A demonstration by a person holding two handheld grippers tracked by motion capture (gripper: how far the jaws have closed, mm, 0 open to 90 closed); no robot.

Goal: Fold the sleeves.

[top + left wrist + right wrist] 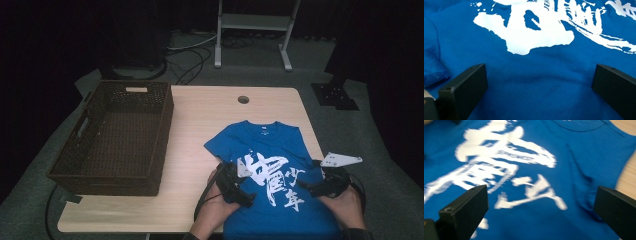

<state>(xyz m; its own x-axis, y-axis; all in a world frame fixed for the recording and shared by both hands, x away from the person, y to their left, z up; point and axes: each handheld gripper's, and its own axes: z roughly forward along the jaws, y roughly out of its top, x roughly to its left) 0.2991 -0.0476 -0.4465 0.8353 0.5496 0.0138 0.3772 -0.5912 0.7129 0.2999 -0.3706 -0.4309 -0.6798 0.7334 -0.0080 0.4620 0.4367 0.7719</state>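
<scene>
a blue t-shirt (272, 170) lies face up on the right half of the worktop (200, 125), neck hole toward the far edge and hem hanging off the near edge by the person's arms. the left tongs (239, 186) rest over the shirt's left side near the sleeve, and the right tongs (320, 186) sit at its right side; in both gripper views the jaws stand wide apart, released, with only cloth between them and nothing pinched.

this looks like the opening of a fold: the shirt is spread flat, and both tongs are positioned low over the fabric before any grasp. the next move probably calls for each pair to slide to a side edge or sleeve, get one jaw under the cloth, and close on a single clean layer so the sides can be brought inward without bunching. the dark woven basket (150, 107) on the left of the worktop stands empty and is a likely destination afterwards.

the chest carries a large white brush-style print (529, 32) of chinese characters. a small line of latin letters sits inside it, starting "jea" in the left gripper view; the right gripper view is too blurred to read it surely.
</scene>
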